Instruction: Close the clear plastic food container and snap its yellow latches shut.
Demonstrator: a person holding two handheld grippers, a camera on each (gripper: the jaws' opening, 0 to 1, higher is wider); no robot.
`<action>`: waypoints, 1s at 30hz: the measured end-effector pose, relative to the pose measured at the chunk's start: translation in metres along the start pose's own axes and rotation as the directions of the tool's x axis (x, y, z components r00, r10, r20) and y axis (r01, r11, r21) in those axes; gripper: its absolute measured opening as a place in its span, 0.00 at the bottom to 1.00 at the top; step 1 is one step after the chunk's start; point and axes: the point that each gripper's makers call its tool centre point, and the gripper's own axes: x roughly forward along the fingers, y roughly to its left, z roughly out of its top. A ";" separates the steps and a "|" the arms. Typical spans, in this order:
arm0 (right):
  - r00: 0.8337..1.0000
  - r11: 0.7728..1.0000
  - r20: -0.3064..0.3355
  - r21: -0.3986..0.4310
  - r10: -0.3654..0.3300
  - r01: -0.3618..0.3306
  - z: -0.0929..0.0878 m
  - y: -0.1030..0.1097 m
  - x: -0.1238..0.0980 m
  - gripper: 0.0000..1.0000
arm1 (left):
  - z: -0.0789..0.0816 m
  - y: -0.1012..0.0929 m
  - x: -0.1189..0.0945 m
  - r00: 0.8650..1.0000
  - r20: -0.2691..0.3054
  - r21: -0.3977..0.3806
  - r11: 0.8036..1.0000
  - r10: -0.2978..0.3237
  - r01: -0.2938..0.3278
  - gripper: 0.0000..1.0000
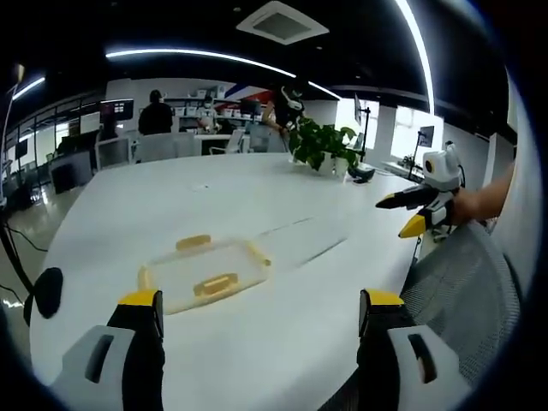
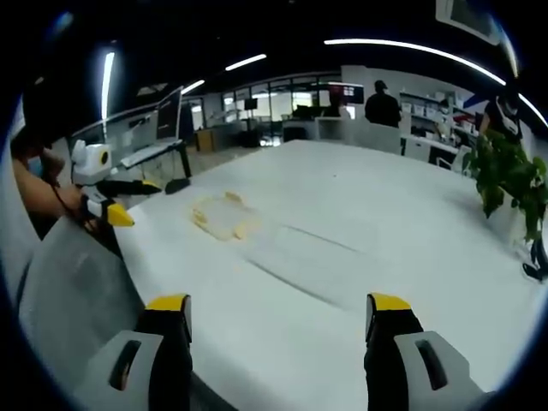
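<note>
Both grippers at standoff above the white desk (image 1: pixel 282 197), before any contact. Your left gripper (image 1: pixel 261 312) has its jaws spread wide and holds nothing; the clear plastic food container (image 1: pixel 205 272) lies flat on the desk ahead of it, a little left of the midline between the jaws, with yellow latches (image 1: pixel 216 283) visible along its near, far and side edges. Whether the lid is fully seated cannot be told at this range. Your right gripper (image 2: pixel 278 317) is likewise wide open and empty; in the right gripper view the container sits well apart from it, toward the left, near the desk edge. In the left gripper view that gripper hangs off the right edge of the desk, beside a mesh chair back (image 1: pixel 467 282).

Risks from here: the container is light and the desk smooth, so pressing a latch from one side alone will probably slide it rather than snap it; brace the opposite edge first. If the lid sits askew, a forced latch may skip its rim or spring back. The clear walls give your jaws little visual edge, so a misjudged descent could strike the lid centre and bow it. A potted plant (image 1: pixel 324 145) stands far off and poses no obstacle.
</note>
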 end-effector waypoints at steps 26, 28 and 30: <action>1.000 1.000 -0.003 -0.022 0.005 -0.005 0.002 0.003 0.000 0.83 | 0.000 -0.002 0.001 1.000 -0.005 0.003 1.000 -0.009 0.009 0.95; 1.000 1.000 -0.004 -0.025 0.005 -0.005 0.002 0.003 0.000 0.83 | 0.000 -0.002 0.000 1.000 -0.003 0.002 1.000 -0.009 0.009 0.95; 1.000 1.000 -0.003 -0.021 0.001 -0.001 0.002 0.002 -0.001 0.83 | 0.000 -0.002 0.000 1.000 -0.003 0.001 1.000 -0.009 0.009 0.95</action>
